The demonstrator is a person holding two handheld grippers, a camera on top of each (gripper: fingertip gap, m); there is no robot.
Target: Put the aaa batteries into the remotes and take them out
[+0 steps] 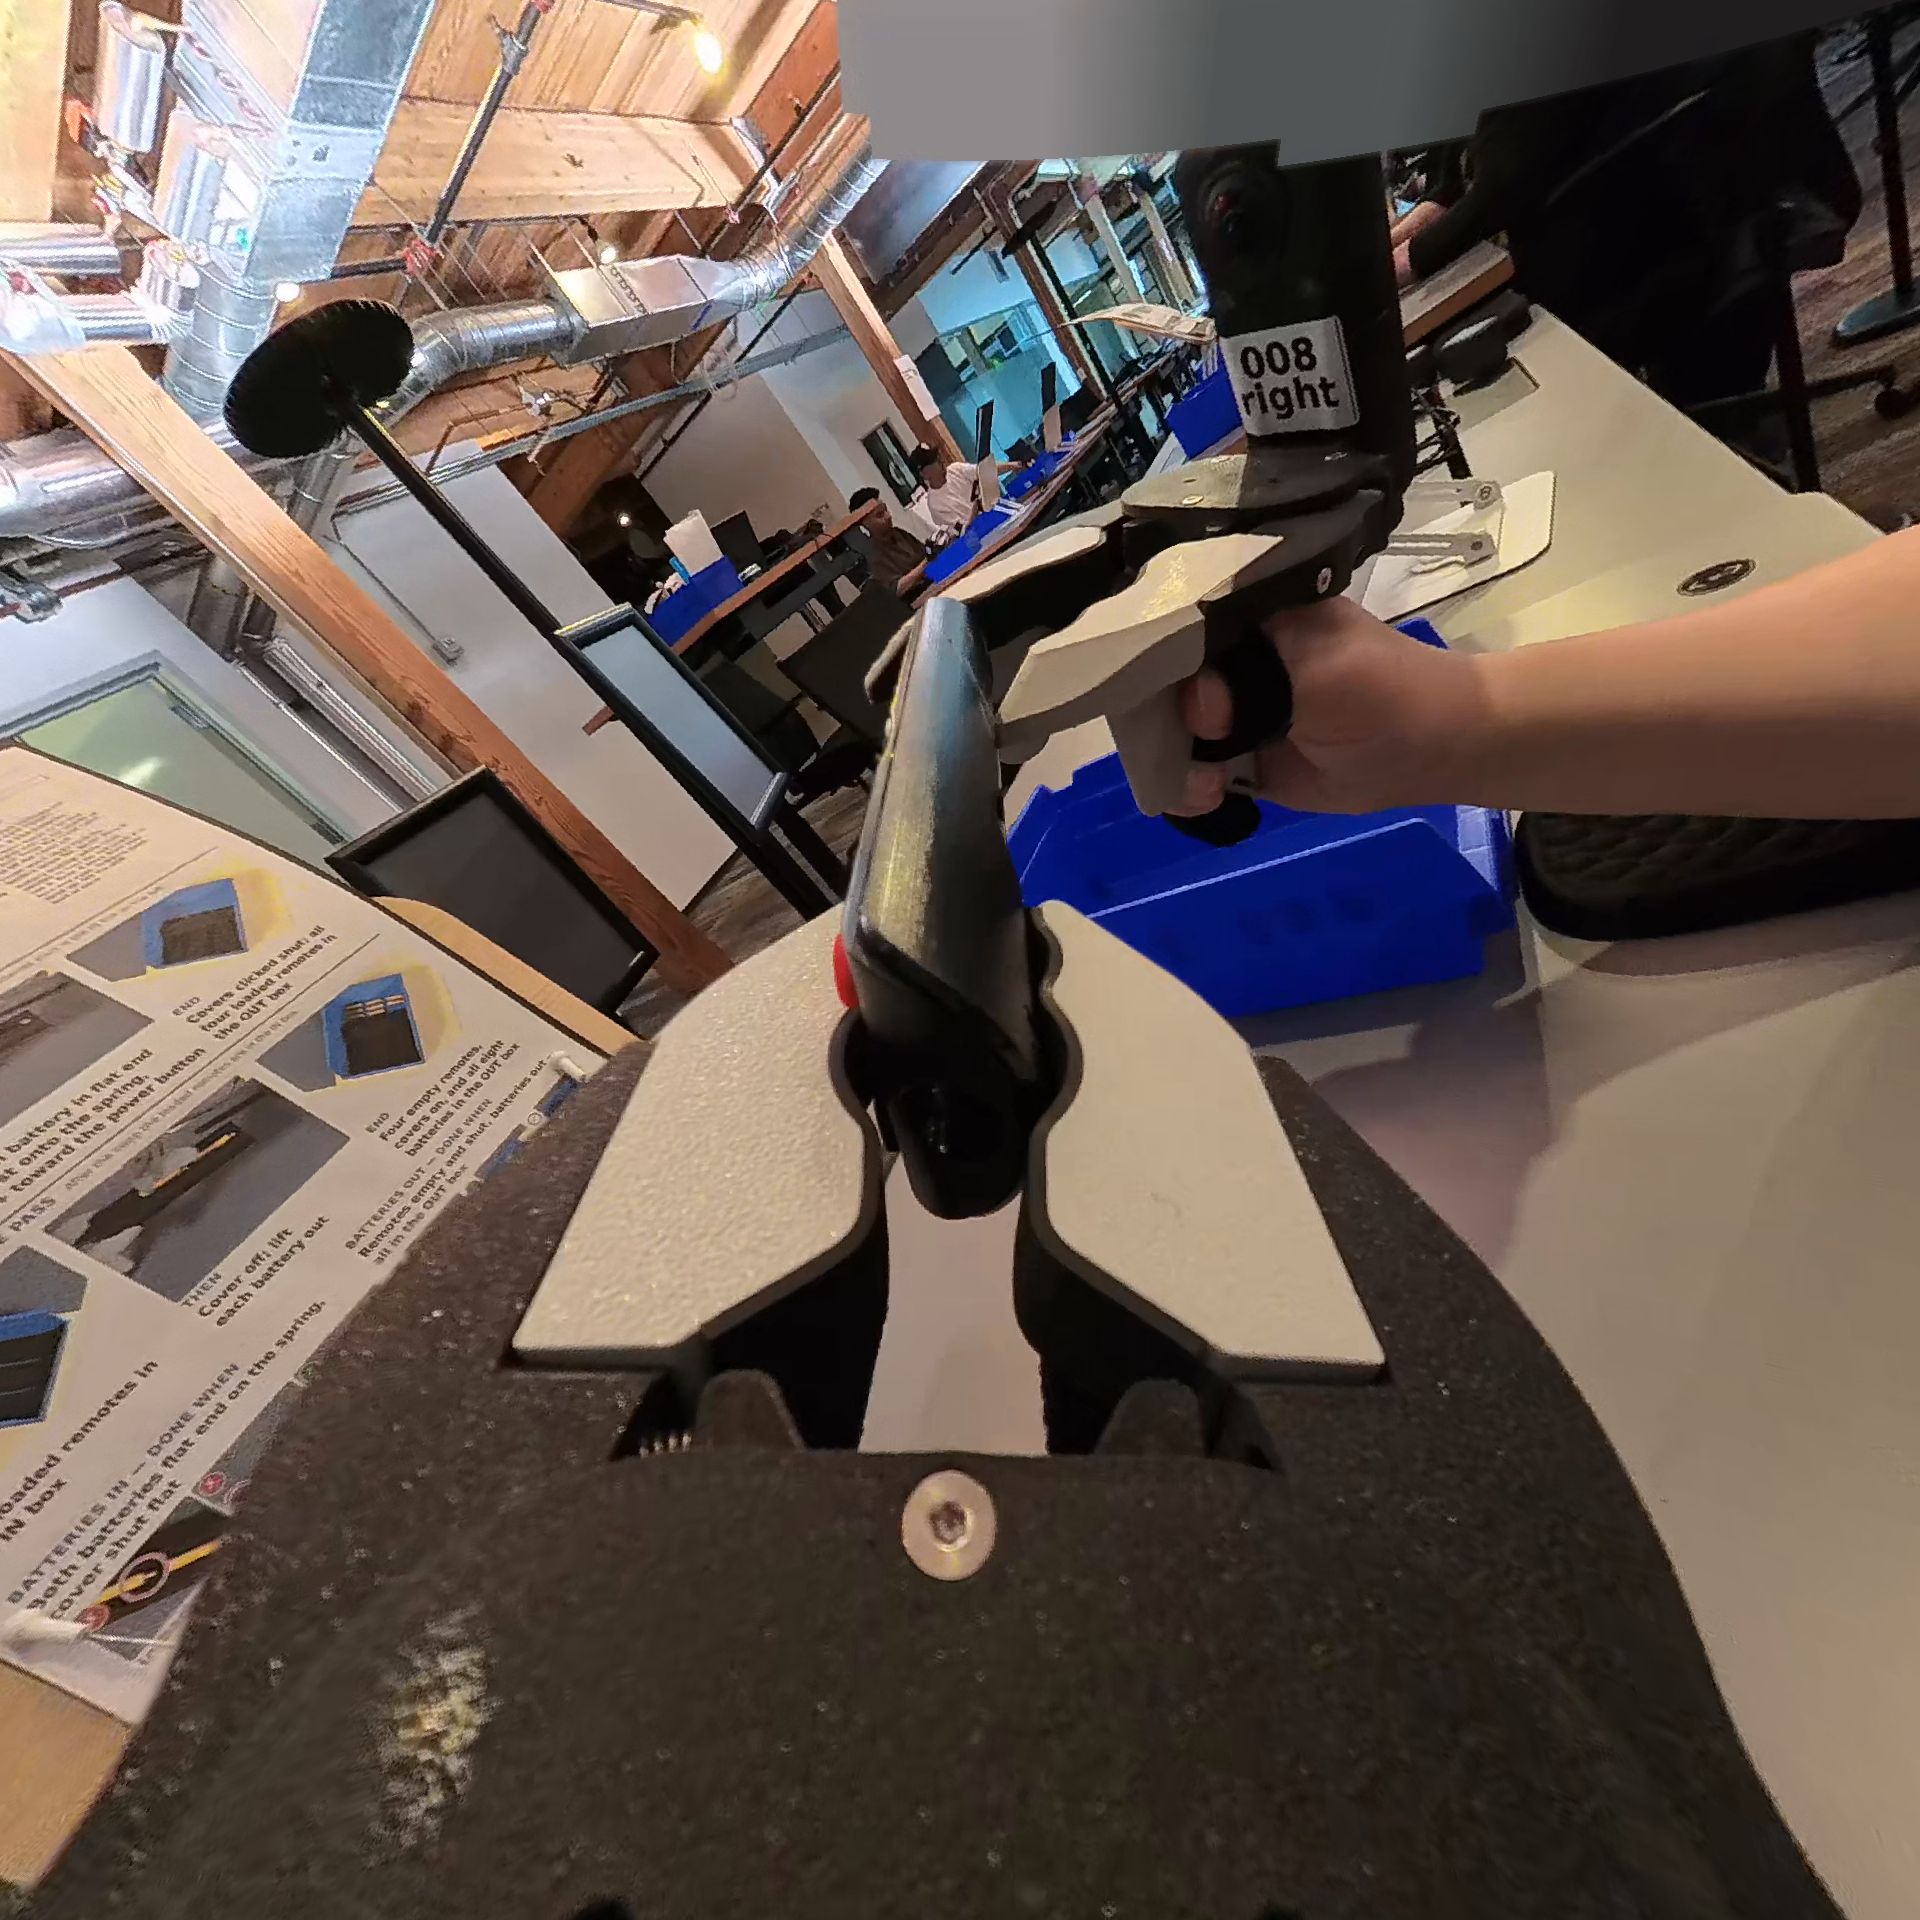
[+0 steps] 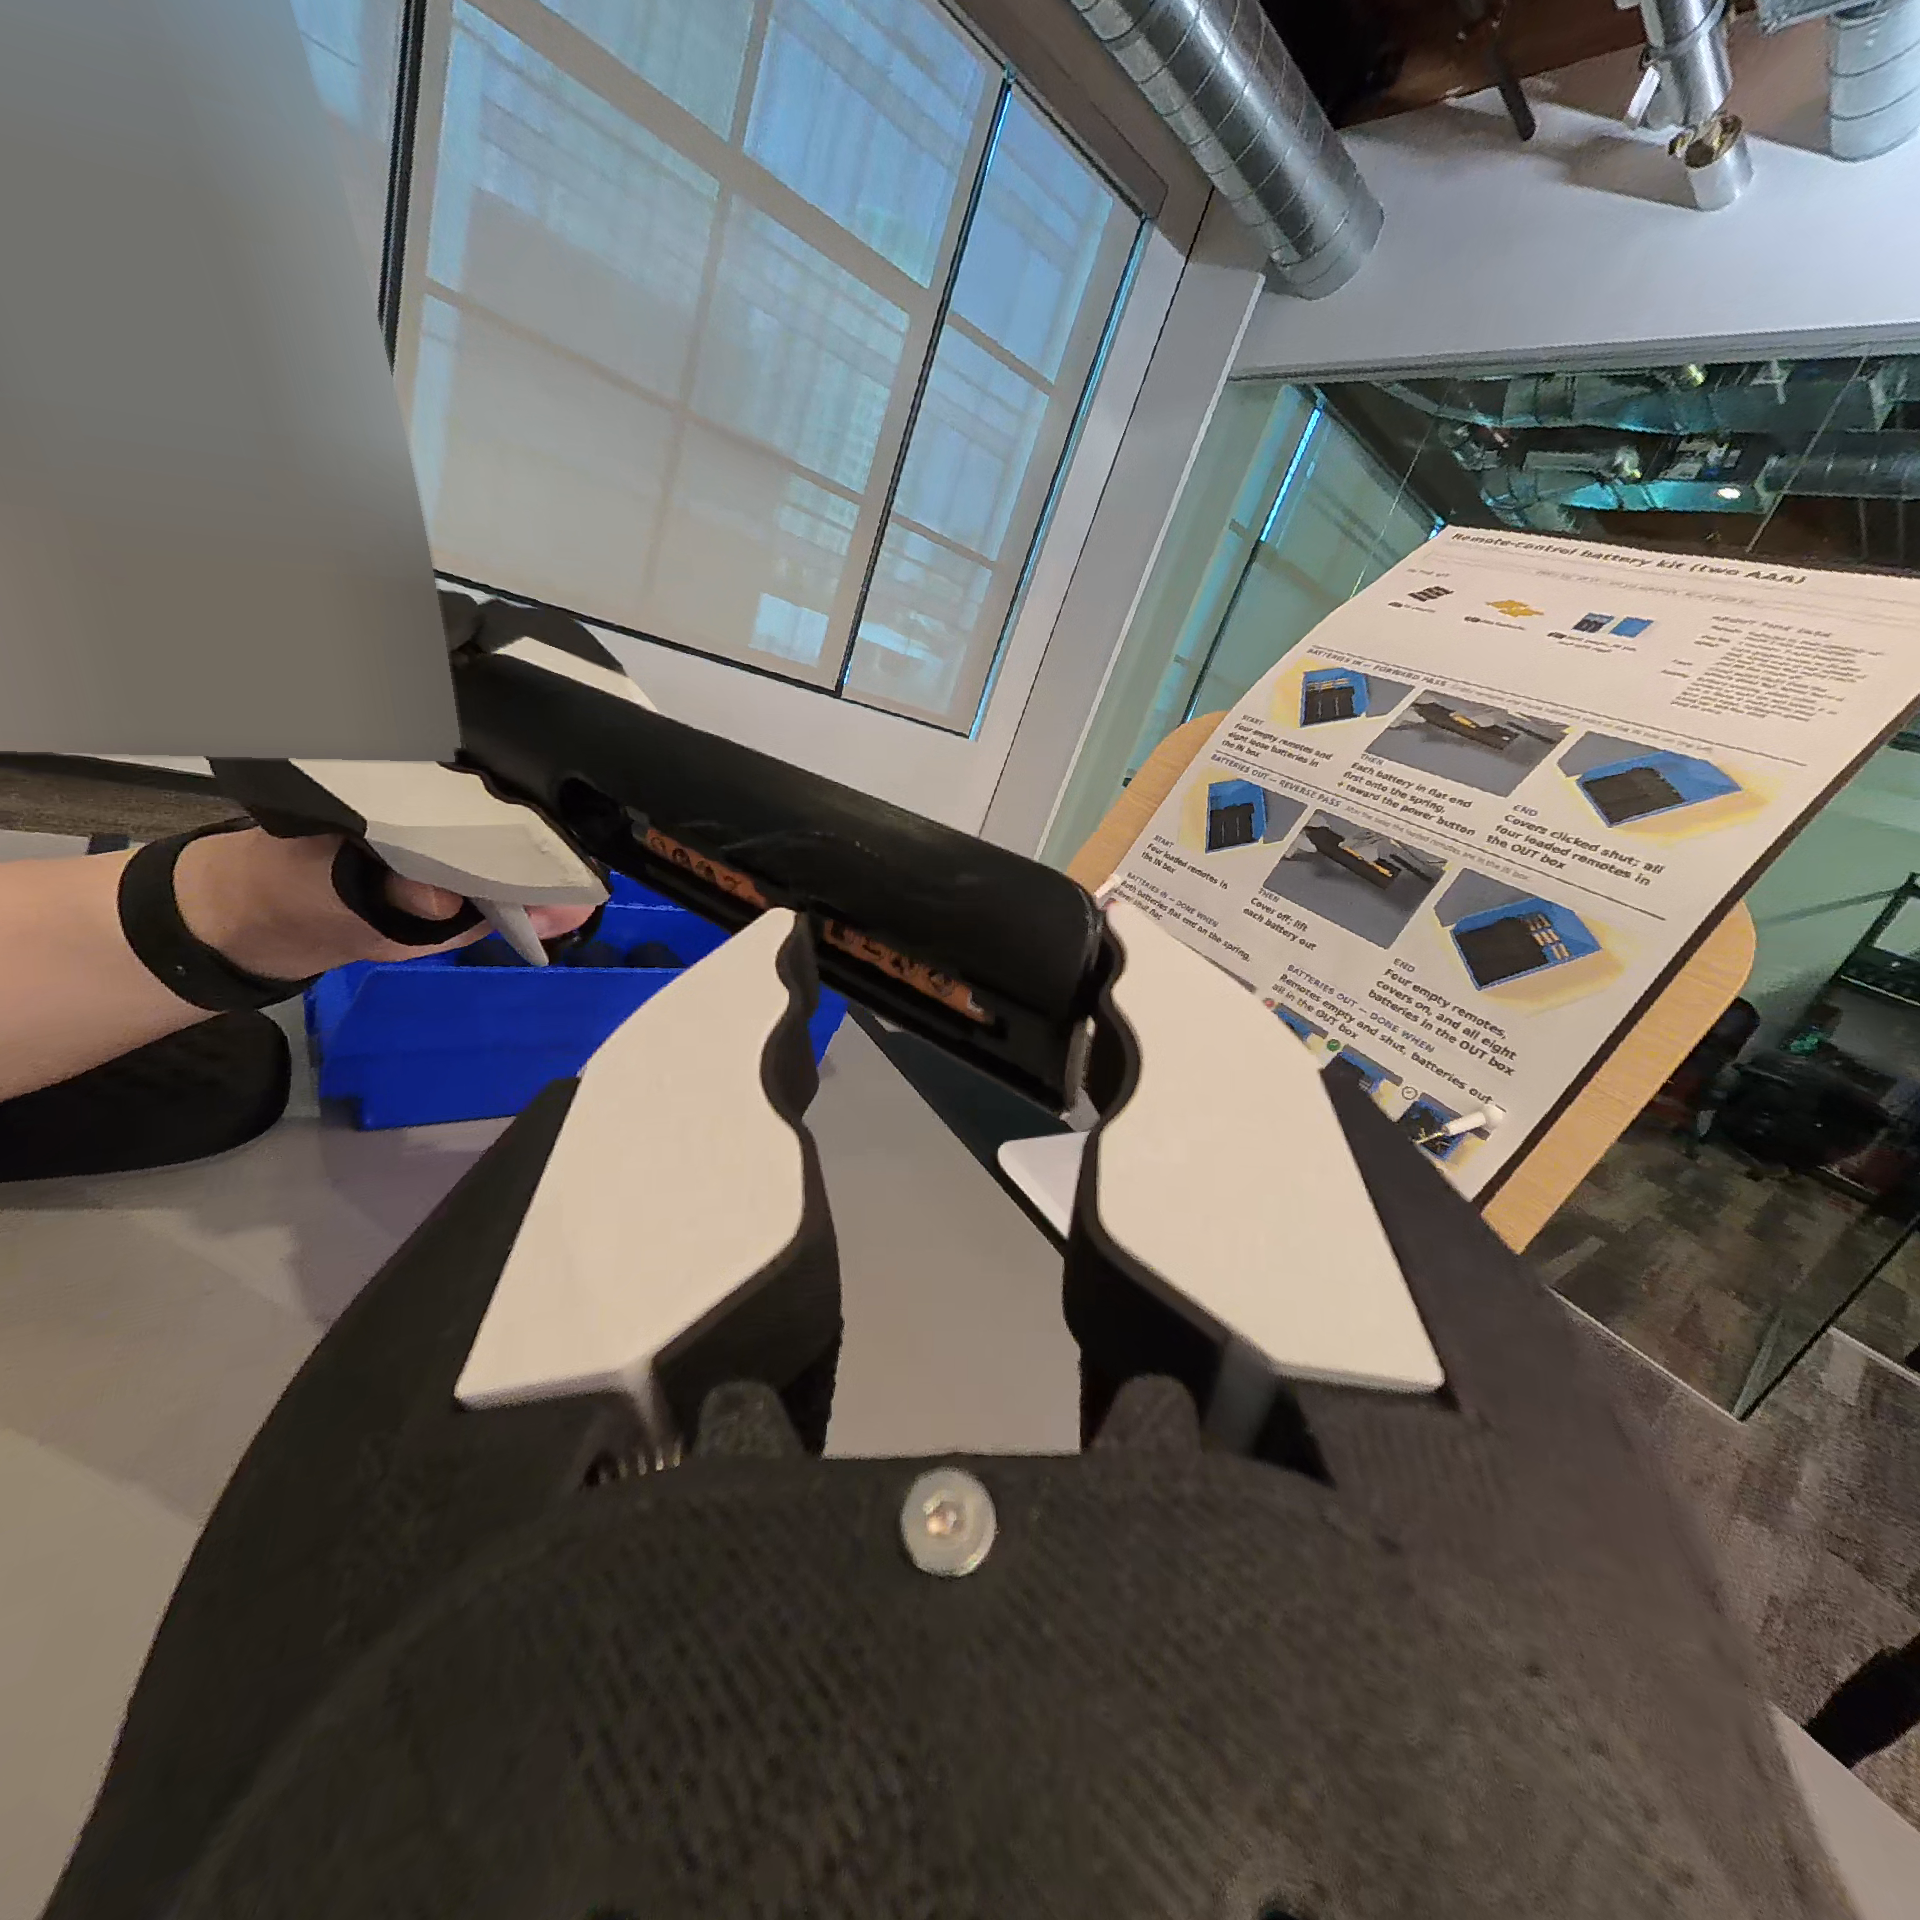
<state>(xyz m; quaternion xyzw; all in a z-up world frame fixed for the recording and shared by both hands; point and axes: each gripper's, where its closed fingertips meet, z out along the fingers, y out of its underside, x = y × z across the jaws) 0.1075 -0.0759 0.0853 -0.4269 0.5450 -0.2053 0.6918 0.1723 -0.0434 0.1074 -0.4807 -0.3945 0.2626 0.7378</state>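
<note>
A black remote (image 1: 935, 810) is held in the air between both grippers. My left gripper (image 1: 940, 935) is shut on its end with the red button. My right gripper (image 1: 992, 634), held in a person's hand, grips the other end. In the right wrist view, the right gripper (image 2: 951, 935) has its fingers on either side of the remote's (image 2: 831, 852) end. Its underside shows orange-labelled batteries (image 2: 894, 961) in the open slot. The left gripper (image 2: 540, 748) holds the far end.
A blue bin (image 1: 1299, 914) stands on the grey table (image 1: 1662, 1195) below the remote; it also shows in the right wrist view (image 2: 468, 1029). An instruction board (image 1: 208, 1091) leans at the table's edge (image 2: 1507, 831). A black padded object (image 2: 135, 1091) lies beside the bin.
</note>
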